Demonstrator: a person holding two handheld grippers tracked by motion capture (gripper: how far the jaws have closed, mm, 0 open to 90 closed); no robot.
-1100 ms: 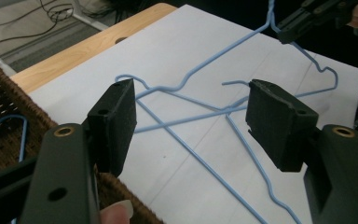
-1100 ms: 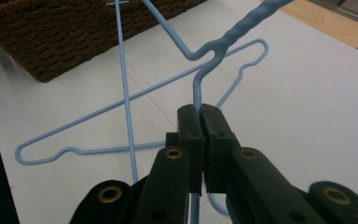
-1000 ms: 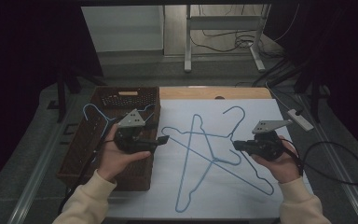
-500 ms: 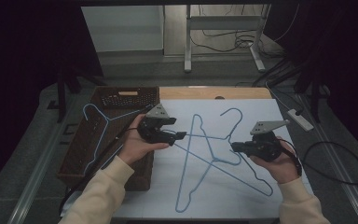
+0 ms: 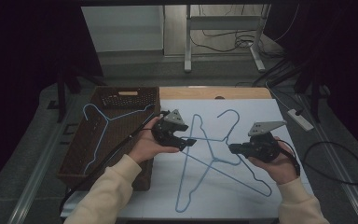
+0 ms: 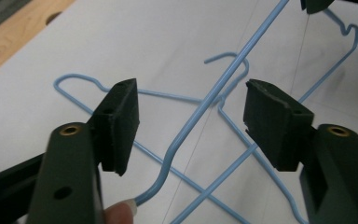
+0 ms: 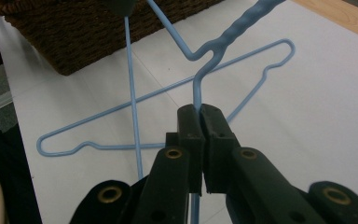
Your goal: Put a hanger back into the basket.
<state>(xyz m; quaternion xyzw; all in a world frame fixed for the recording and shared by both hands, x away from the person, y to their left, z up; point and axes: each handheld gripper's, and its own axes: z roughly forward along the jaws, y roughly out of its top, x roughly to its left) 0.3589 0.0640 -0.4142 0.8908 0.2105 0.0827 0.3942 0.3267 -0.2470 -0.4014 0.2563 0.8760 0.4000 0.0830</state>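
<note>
Two blue wire hangers lie crossed on our white table sheet (image 5: 289, 140), beside the brown wicker basket (image 5: 116, 140) that holds a third. Our right gripper (image 5: 233, 148) is clamped tight on one hanger (image 7: 200, 84) just below its twisted neck. Our left gripper (image 5: 190, 141) stands wide apart, and a hanger wire (image 6: 205, 107) runs lengthwise up between its pads (image 6: 121, 121), touching neither; it is the nearer hand to close on it
</note>
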